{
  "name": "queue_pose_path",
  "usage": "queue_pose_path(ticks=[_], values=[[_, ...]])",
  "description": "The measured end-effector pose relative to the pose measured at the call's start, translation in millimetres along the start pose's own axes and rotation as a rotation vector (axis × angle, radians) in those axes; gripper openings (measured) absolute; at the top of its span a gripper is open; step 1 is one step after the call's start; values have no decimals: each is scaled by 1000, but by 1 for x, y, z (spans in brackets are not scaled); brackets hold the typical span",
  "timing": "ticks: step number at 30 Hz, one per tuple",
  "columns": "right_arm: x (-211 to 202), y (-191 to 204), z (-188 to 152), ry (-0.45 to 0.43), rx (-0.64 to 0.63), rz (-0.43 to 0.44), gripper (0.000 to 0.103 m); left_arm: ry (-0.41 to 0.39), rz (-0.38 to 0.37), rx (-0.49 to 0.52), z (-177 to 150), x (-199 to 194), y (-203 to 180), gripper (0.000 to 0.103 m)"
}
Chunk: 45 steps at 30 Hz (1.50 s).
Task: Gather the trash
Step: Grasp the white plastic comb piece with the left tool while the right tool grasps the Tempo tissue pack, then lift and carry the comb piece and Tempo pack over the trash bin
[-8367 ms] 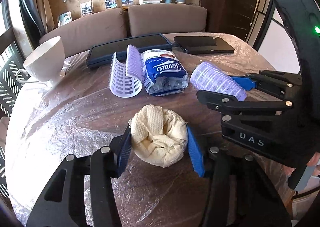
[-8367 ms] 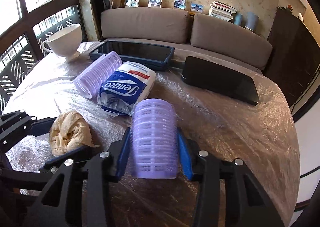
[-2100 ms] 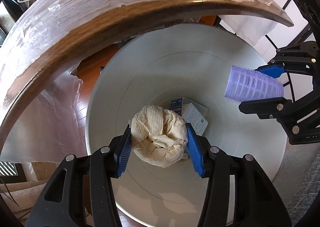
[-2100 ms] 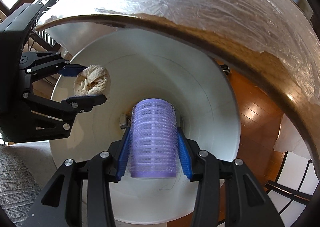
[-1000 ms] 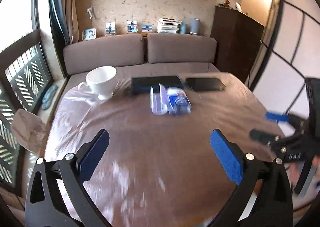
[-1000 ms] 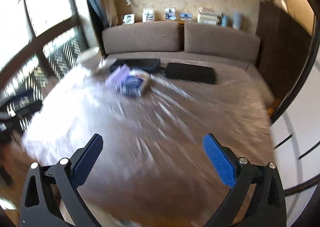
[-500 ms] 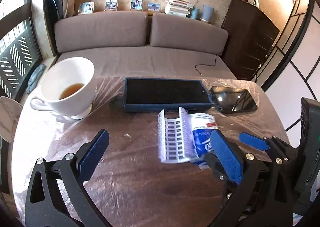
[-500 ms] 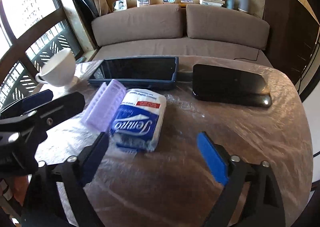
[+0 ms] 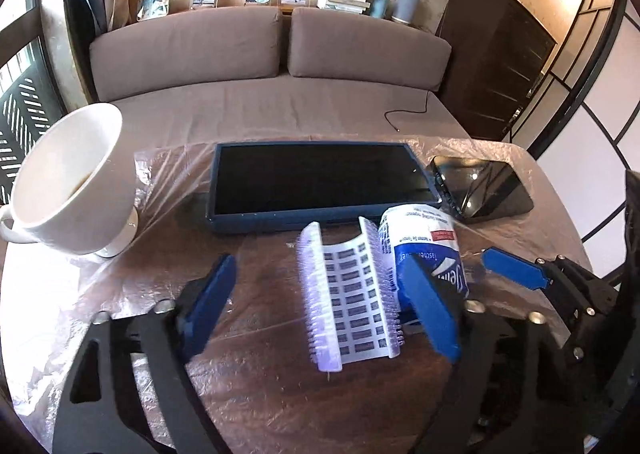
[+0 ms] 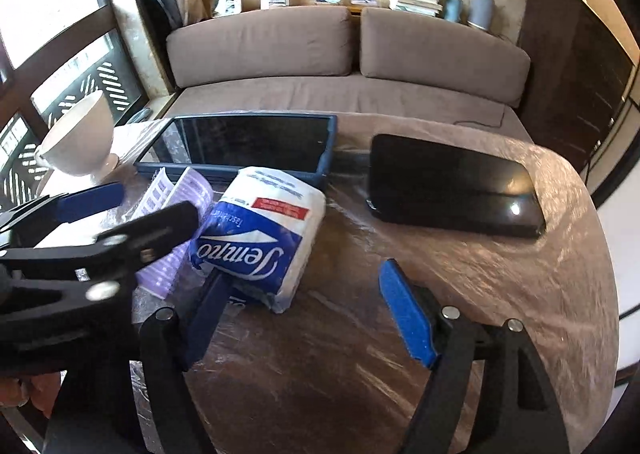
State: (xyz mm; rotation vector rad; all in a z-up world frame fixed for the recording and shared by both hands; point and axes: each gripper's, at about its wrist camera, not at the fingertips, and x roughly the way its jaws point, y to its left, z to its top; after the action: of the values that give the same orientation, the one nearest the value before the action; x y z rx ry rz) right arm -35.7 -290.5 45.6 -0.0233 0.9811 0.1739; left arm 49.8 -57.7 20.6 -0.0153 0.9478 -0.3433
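Left gripper point(image 9: 320, 306) spread wide around a split purple hair roller point(image 9: 348, 298) lying on the plastic-covered table point(image 9: 280, 394), pads not touching it. Right gripper point(image 10: 308, 314) also spread, empty, just short of the Tempo tissue pack point(image 10: 264, 242) lying against the roller's right side. Beyond them, a white cup point(image 9: 68, 182), a blue-cased tablet point(image 9: 320, 182) and a black tablet point(image 10: 452, 182).

Tissue pack point(image 10: 260, 238): blue and white, red label strip. Hair roller point(image 9: 350, 296): lilac bristles, white grid-patterned inside. Cup point(image 9: 70, 178): white. Tablet point(image 9: 320, 184): black screen, navy case. Gripper pads point(image 9: 430, 310): blue.
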Motion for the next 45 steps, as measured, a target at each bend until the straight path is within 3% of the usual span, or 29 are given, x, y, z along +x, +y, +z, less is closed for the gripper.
queue_pose_path(ticks=[7, 9, 12, 15, 17, 20, 22, 45], values=[[4, 10, 3, -9, -49, 21, 76, 19, -17, -34, -4, 3, 11, 45], [4, 10, 5, -10, -49, 28, 77, 19, -20, -47, -3, 2, 15, 45], [7, 12, 9, -14, -54, 24, 87, 13, -12, -59, -6, -1, 20, 45], [10, 17, 11, -18, -80, 27, 88, 9, -3, -60, -7, -3, 23, 45], [11, 20, 11, -25, -96, 34, 83, 9, 1, -59, -7, -3, 24, 45], [9, 24, 11, -33, -122, 68, 61, 7, 4, -65, -8, -4, 27, 45], [6, 26, 10, -41, -138, 65, 57, 5, 5, -69, -8, -4, 30, 45], [-34, -21, -10, -43, -10, 136, 56, -5, 9, -38, -20, -21, 19, 45]])
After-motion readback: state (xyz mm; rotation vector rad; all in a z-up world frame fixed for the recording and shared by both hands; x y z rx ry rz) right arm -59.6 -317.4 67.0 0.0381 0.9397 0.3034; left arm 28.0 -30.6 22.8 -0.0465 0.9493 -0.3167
